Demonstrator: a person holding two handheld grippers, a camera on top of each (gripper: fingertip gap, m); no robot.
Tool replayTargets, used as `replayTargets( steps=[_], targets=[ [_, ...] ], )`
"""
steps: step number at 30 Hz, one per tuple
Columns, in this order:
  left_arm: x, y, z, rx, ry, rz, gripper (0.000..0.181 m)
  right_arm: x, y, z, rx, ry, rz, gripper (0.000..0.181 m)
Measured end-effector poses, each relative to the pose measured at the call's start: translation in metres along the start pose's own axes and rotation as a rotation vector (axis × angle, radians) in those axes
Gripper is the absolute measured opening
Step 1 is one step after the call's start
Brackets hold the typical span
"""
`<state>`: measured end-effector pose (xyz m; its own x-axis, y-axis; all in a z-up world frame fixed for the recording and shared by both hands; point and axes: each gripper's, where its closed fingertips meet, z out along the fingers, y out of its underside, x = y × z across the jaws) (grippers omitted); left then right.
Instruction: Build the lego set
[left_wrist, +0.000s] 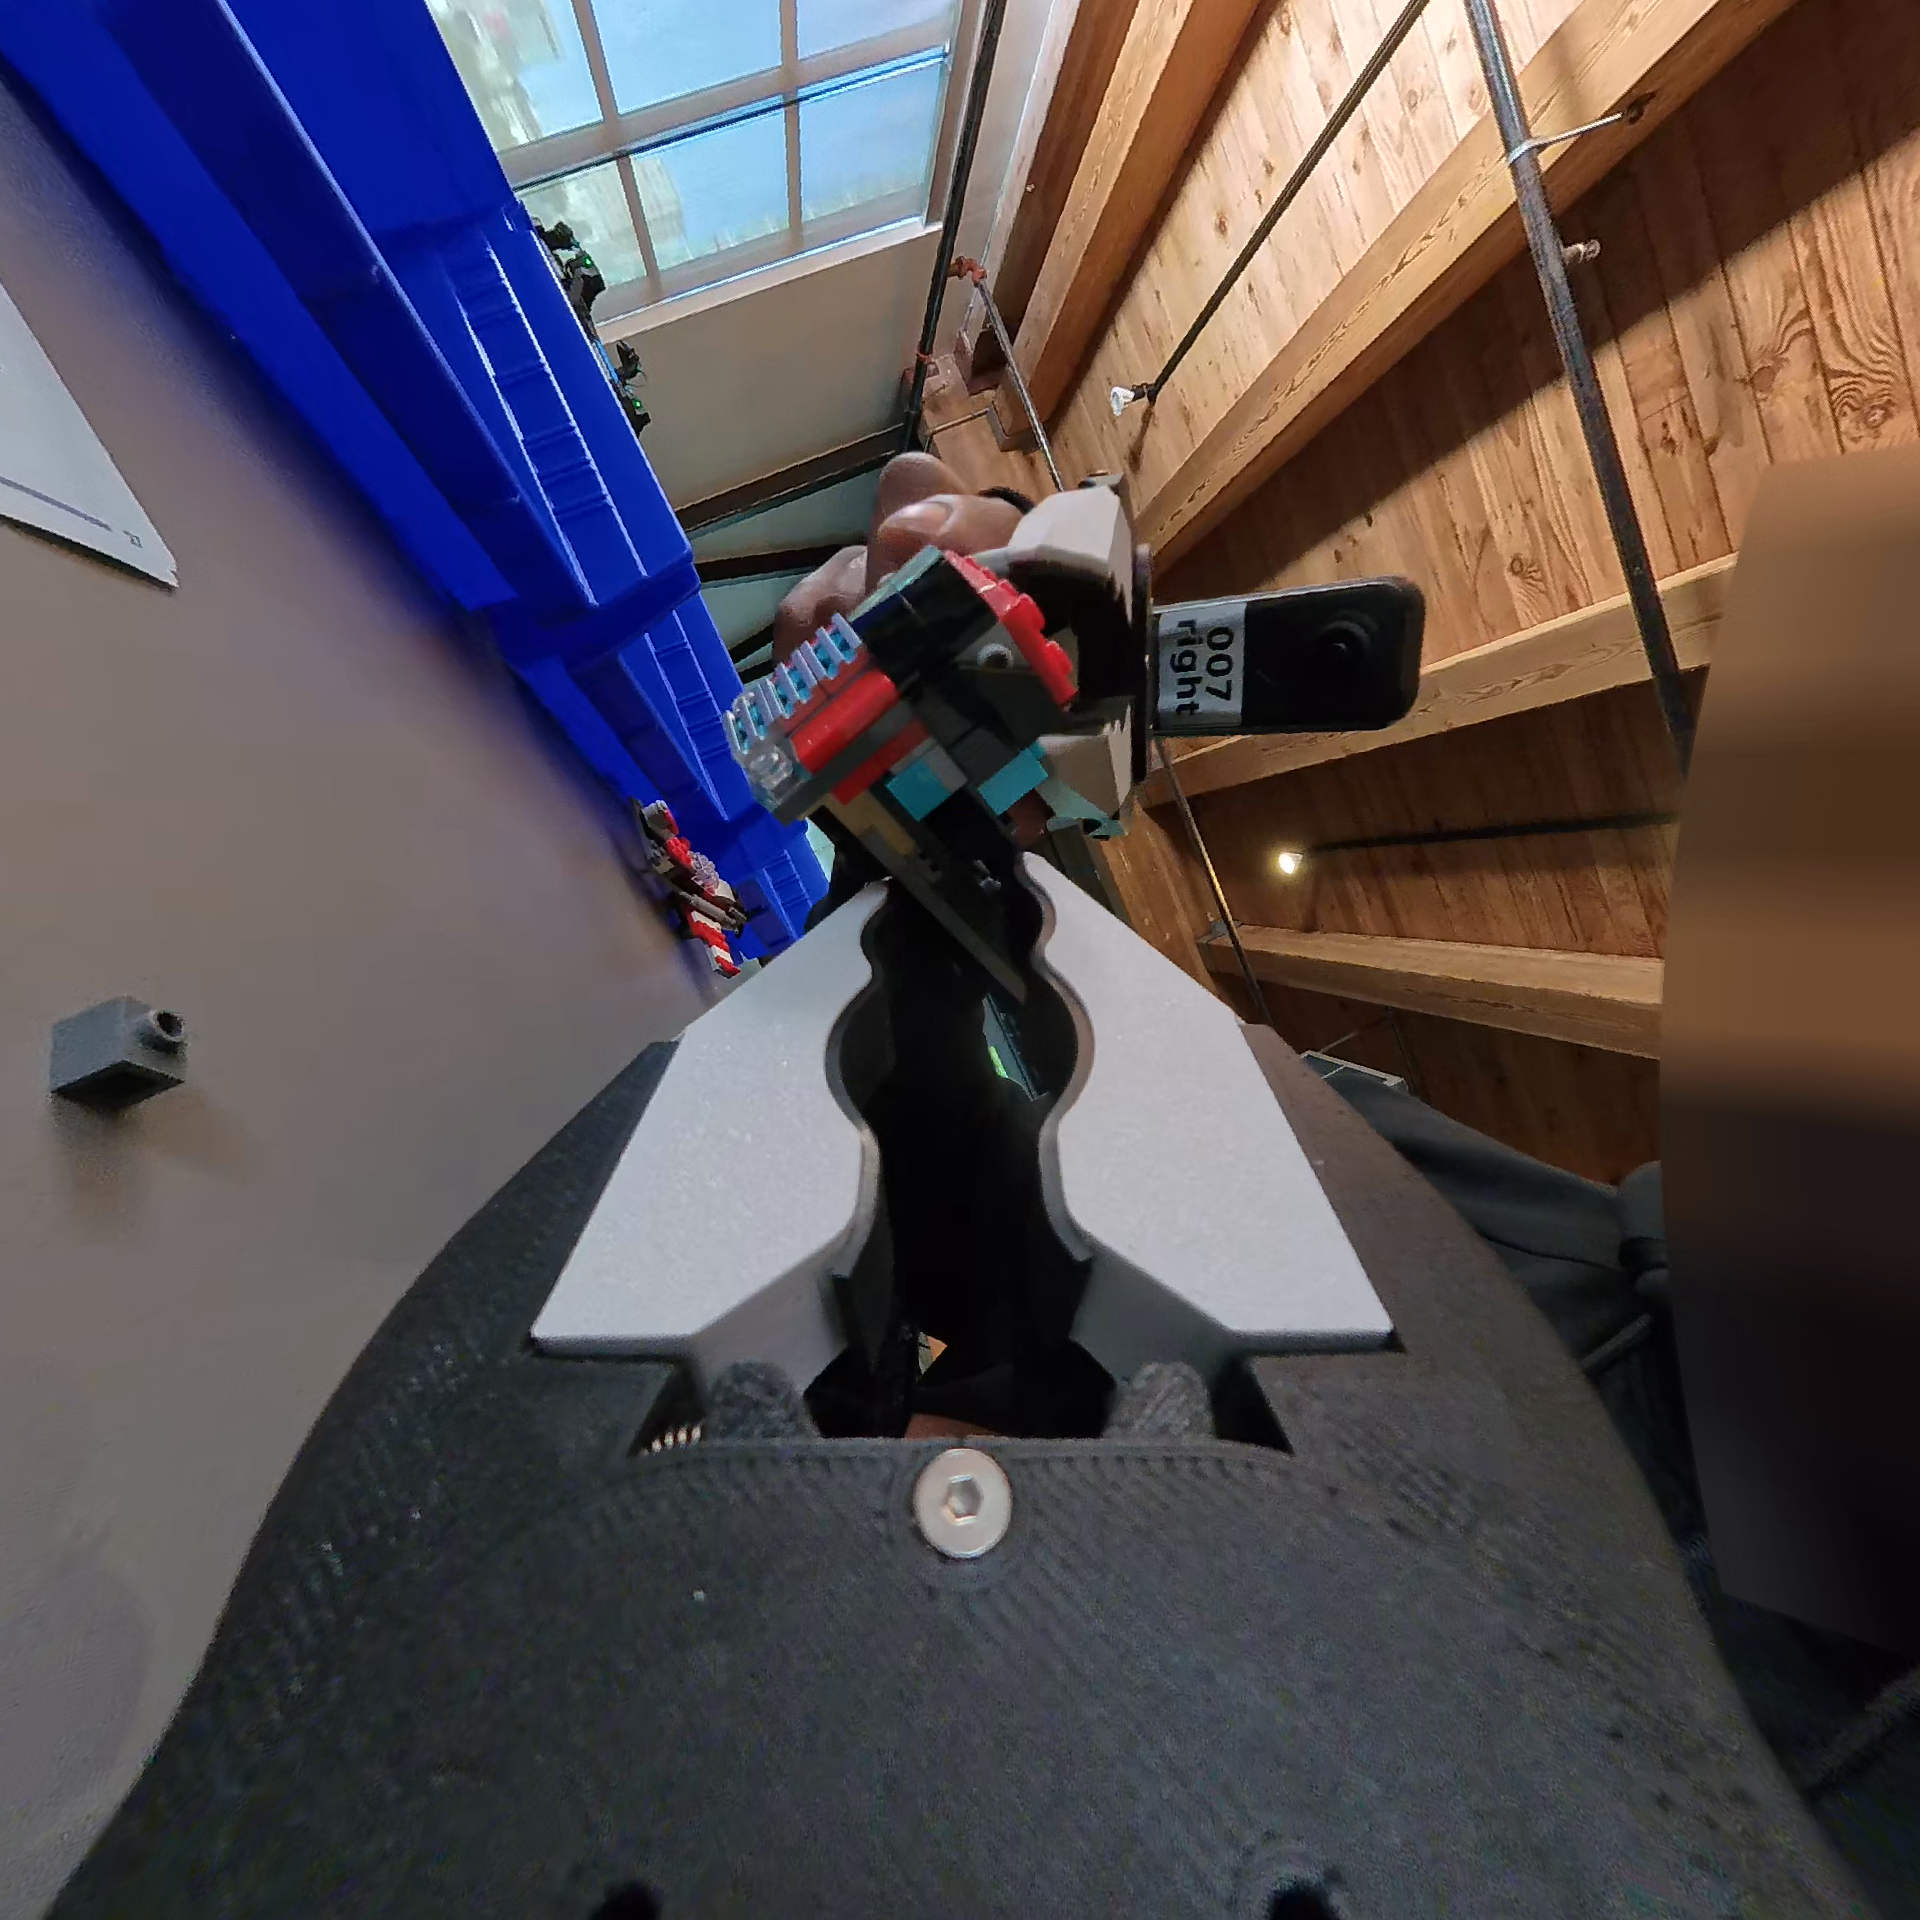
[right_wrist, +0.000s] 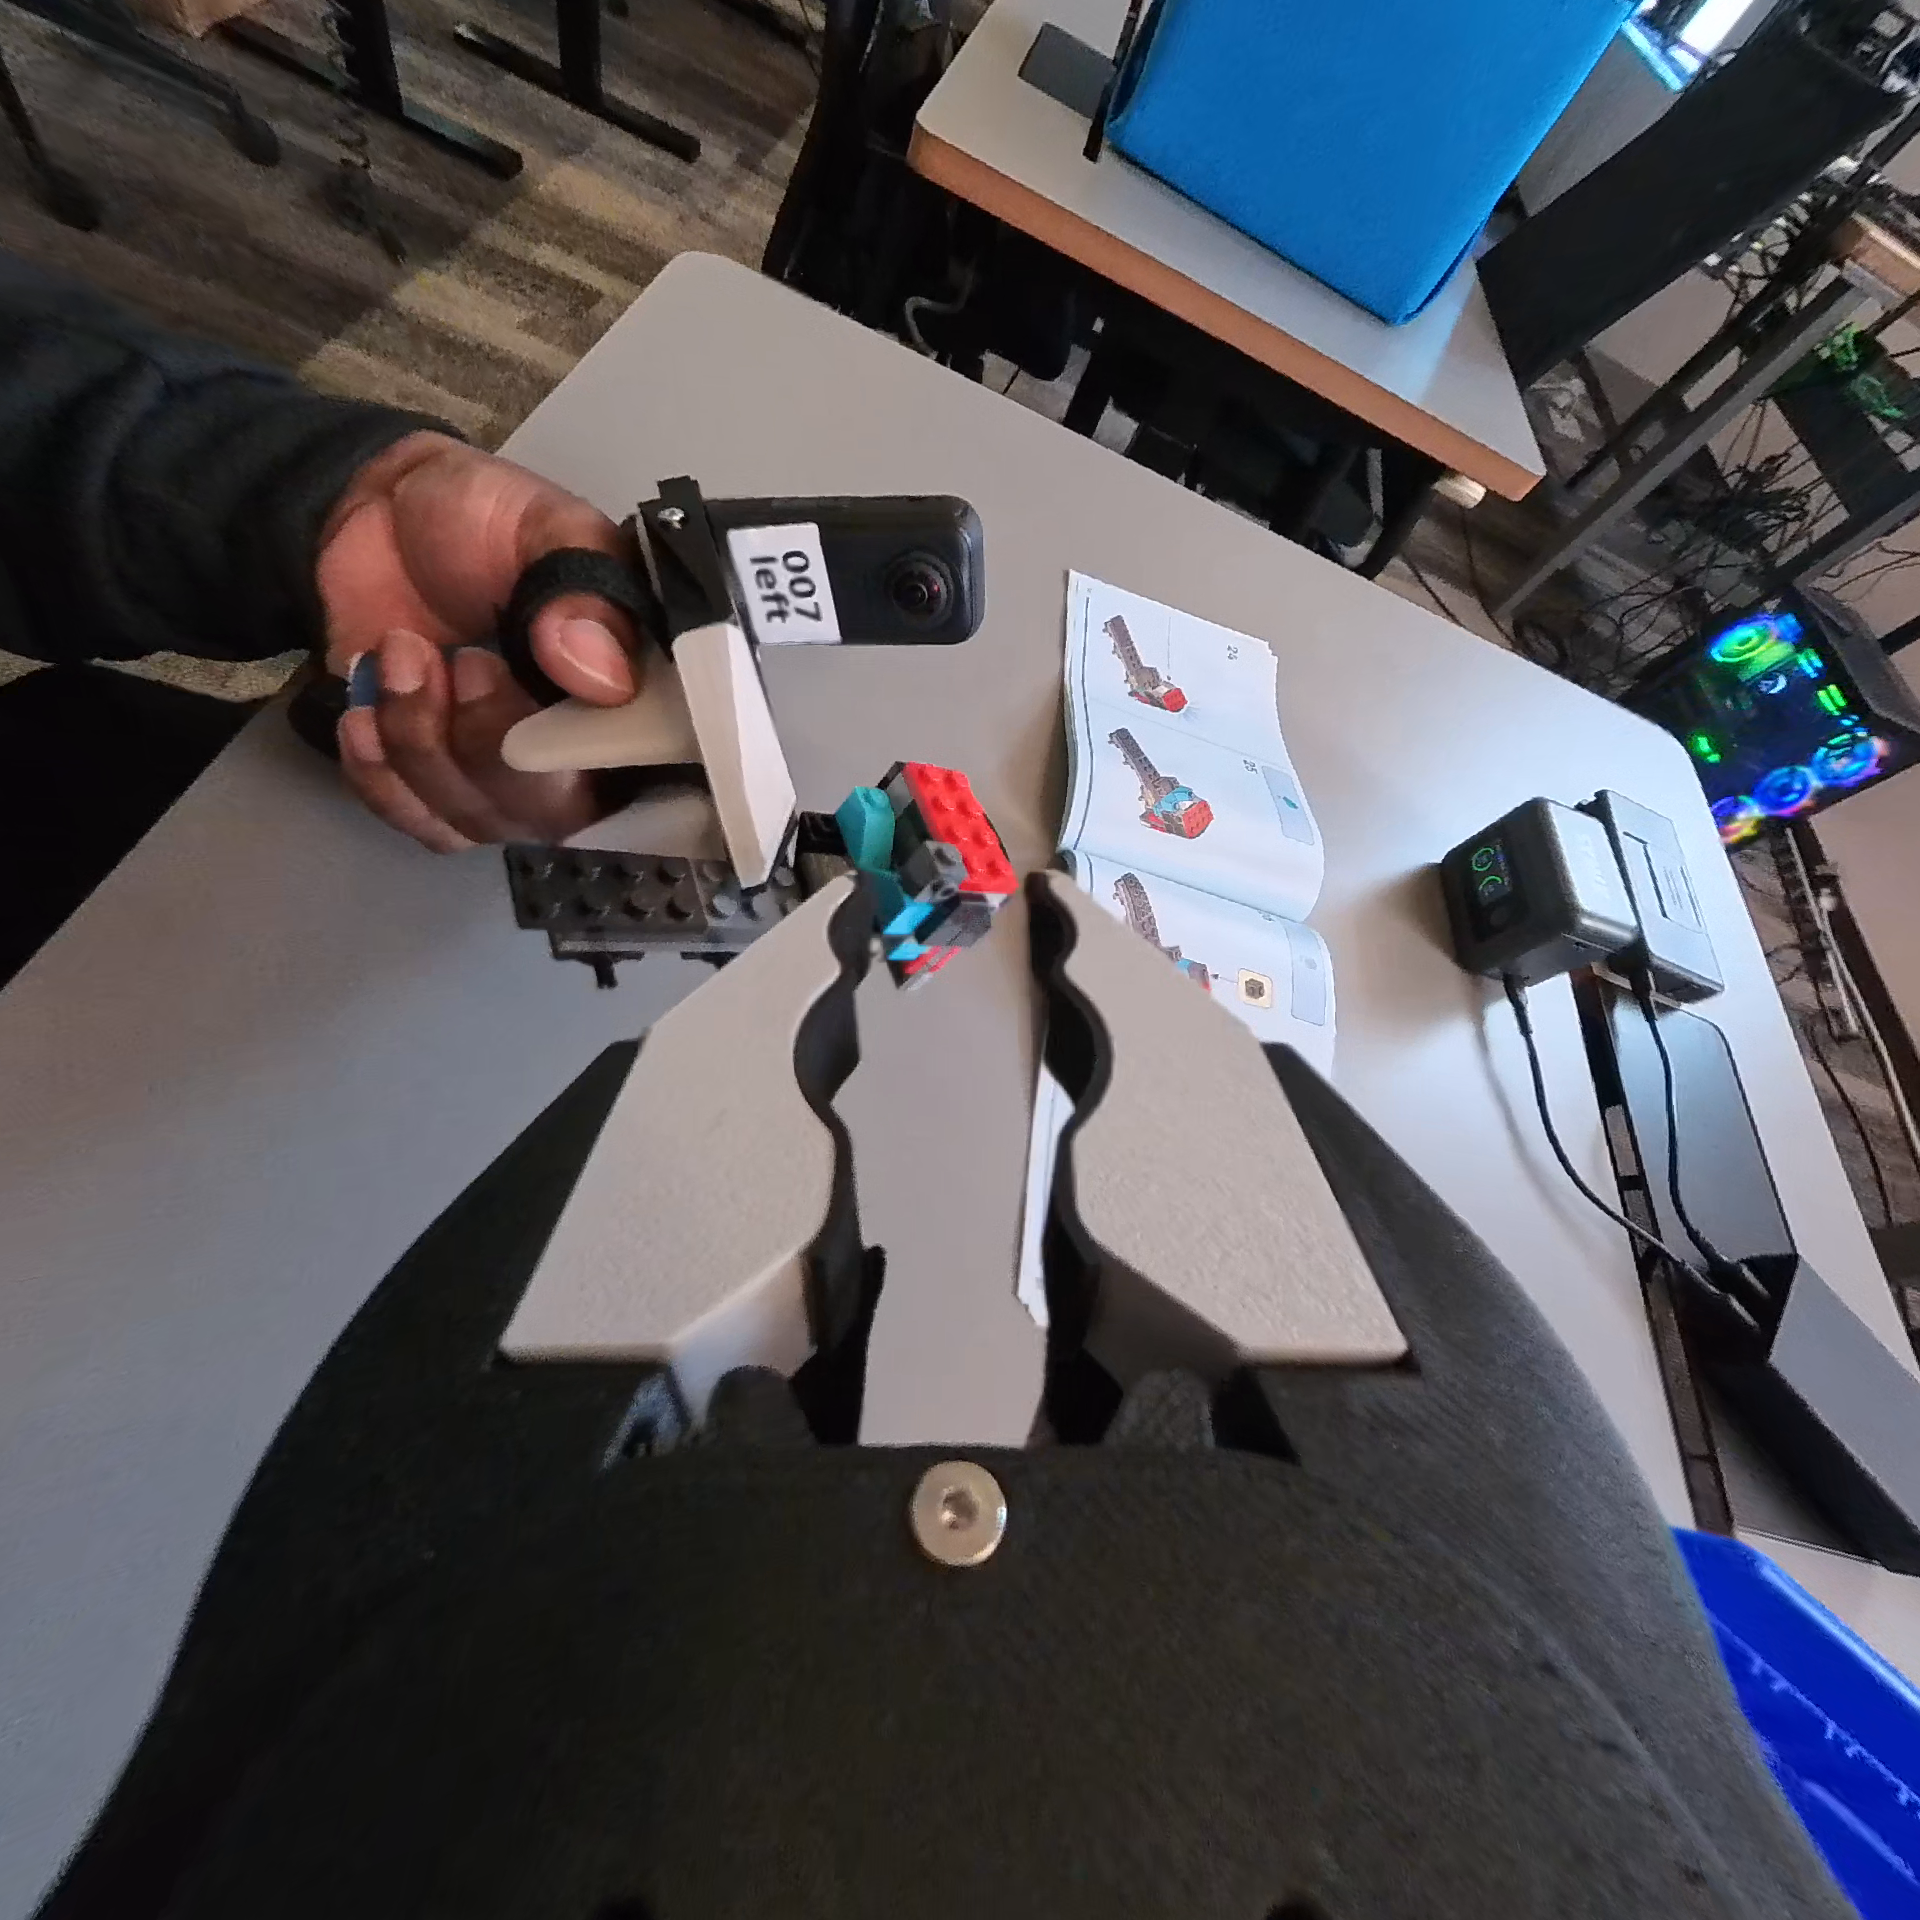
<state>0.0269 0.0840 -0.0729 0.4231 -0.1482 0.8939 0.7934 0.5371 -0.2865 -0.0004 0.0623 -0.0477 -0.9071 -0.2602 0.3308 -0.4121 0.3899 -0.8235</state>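
Observation:
The lego model (left_wrist: 904, 707) is a red, black and teal build with clear pieces on a long dark plate. My left gripper (left_wrist: 956, 894) is shut on the plate end and holds the model in the air. In the right wrist view the model (right_wrist: 935, 862) hangs above the grey table (right_wrist: 312, 1091), and the left gripper (right_wrist: 758, 852) clamps its black plate. My right gripper (right_wrist: 940, 883) is open, its jaws on either side of the model's red and teal end; the left finger touches it. The right gripper (left_wrist: 1086, 655) also shows beyond the model in the left wrist view.
An open instruction booklet (right_wrist: 1184, 769) lies on the table past the model. A loose dark grey brick (left_wrist: 120, 1049) and a small red and white sub-build (left_wrist: 696, 883) lie near blue bins (left_wrist: 520, 416). A cabled grey device (right_wrist: 1538, 894) sits at right. The loose dark grey brick (left_wrist: 120, 1049) sits 11 centimeters or so from the ends of my left fingers.

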Motion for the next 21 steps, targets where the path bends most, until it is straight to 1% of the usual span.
replayTargets(
  steps=[2, 5, 8, 13, 17, 19, 21],
  targets=[
    [0.0, 0.0, -0.001, 0.001, -0.001, 0.001, 0.018, 0.001, 0.001, -0.004, 0.03, 0.027, 0.0, 0.041],
    [0.0, -0.001, -0.002, 0.001, -0.004, 0.007, 0.018, -0.002, 0.004, -0.012, 0.104, 0.085, -0.048, 0.047],
    [0.001, 0.0, -0.001, -0.004, -0.006, 0.011, 0.018, -0.007, 0.008, -0.022, 0.171, 0.195, -0.176, 0.048],
    [0.004, 0.006, 0.005, -0.041, -0.012, 0.038, 0.019, -0.013, 0.023, -0.036, 0.154, 0.339, -0.367, 0.053],
    [0.012, 0.02, 0.008, -0.086, 0.032, 0.036, 0.019, -0.015, 0.022, -0.052, 0.186, 0.433, -0.487, 0.059],
    [0.02, 0.025, 0.009, -0.085, 0.071, 0.007, 0.019, -0.021, 0.021, -0.055, 0.2, 0.457, -0.553, 0.061],
    [0.024, 0.03, 0.012, -0.097, 0.063, 0.005, 0.019, -0.029, 0.021, -0.056, 0.212, 0.469, -0.614, 0.063]
  ],
)
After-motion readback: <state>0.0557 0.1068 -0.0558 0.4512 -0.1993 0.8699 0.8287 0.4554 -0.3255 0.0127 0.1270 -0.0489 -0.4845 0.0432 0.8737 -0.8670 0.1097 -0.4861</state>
